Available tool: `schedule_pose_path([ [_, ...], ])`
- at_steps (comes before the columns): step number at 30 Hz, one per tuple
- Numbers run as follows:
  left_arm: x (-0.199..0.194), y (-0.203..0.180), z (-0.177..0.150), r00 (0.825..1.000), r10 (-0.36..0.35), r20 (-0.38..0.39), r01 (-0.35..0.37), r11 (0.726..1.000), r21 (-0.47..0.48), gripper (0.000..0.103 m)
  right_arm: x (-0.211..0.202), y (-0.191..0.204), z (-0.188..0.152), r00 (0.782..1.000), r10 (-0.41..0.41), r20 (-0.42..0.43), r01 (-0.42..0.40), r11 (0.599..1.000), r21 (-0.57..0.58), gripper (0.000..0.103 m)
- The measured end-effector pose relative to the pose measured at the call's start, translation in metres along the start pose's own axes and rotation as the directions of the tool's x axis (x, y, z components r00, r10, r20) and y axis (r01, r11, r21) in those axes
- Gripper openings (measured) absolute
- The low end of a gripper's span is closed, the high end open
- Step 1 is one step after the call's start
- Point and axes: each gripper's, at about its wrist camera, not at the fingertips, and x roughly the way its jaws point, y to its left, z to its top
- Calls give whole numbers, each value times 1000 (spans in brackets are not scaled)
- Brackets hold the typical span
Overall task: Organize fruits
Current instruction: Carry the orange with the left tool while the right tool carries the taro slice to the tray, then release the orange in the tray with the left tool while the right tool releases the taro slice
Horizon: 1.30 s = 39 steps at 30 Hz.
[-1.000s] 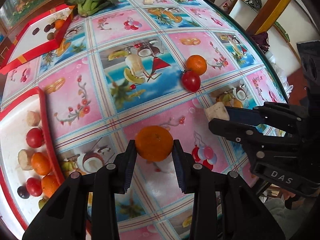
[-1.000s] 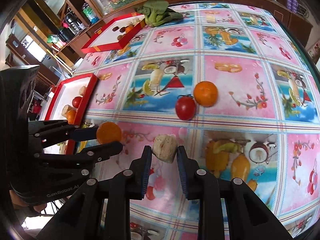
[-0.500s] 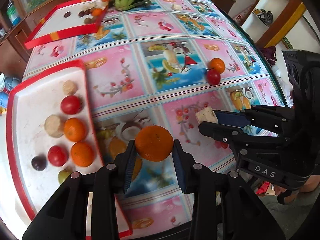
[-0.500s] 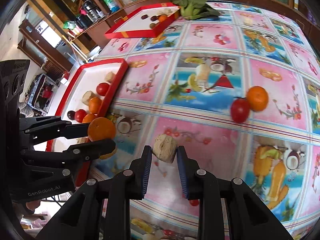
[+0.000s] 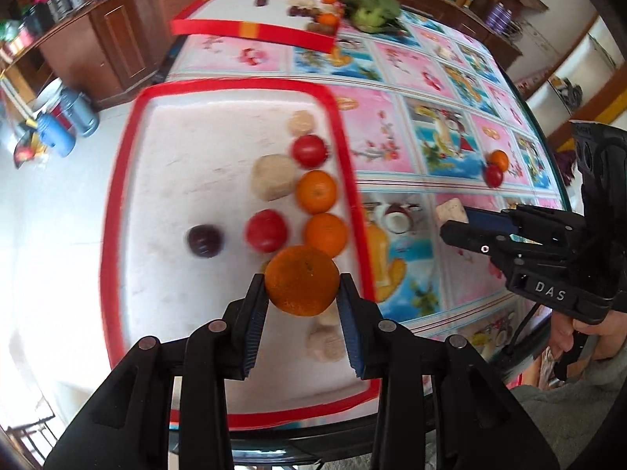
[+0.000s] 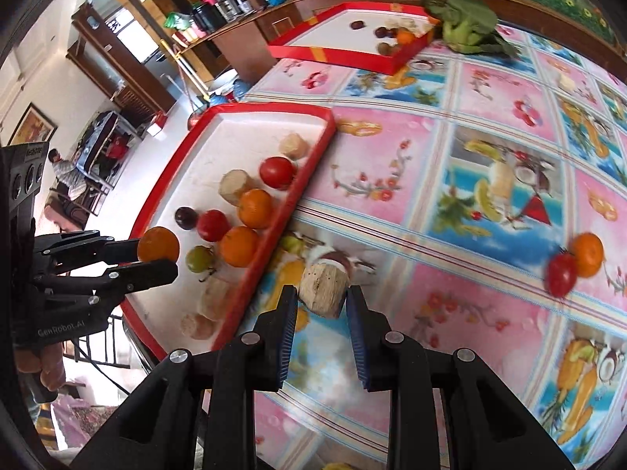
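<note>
Left gripper point(image 5: 301, 293) clamped on orange point(image 5: 301, 280), held above near end of red tray point(image 5: 117, 180). Right gripper point(image 6: 319, 305) clamped on pale chunk point(image 6: 323, 290), over tablecloth point(image 6: 490, 149) beside tray's rim; left nearer drop spot.

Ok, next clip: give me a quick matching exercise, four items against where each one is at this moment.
Items:
1. large orange
2. beige chunk
3. dark plum
4. leafy greens

Places:
A. lying in the near red tray
B. on the tablecloth beside the far red tray
C. held in the left gripper
D. held in the right gripper

Pairs: 1-C, 2-D, 3-A, 4-B
</note>
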Motion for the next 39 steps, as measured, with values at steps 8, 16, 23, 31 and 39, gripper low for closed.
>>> schedule_pose_path([
  [8, 8, 32, -21, 1000, -5, -27, 3, 997, -78, 33, 21, 48, 29, 999, 41, -20, -43, 993, -109, 26],
  [16, 19, 46, -36, 998, -41, -52, 34, 992, -119, 33, 51, 97, 57, 997, 68, -47, -75, 978, -192, 26],
  [23, 27, 52, -34, 997, -65, -52, 58, 990, -130, 33, 93, 123, 91, 993, 68, -93, -87, 974, -209, 26],
  [31, 32, 55, -34, 995, -72, -68, 64, 991, -116, 33, 125, 125, 91, 991, 18, -130, -48, 972, -229, 27],
  [39, 35, 51, -25, 995, -66, -68, 60, 994, -91, 34, 125, 129, 87, 993, -11, -118, -21, 963, -269, 29],
])
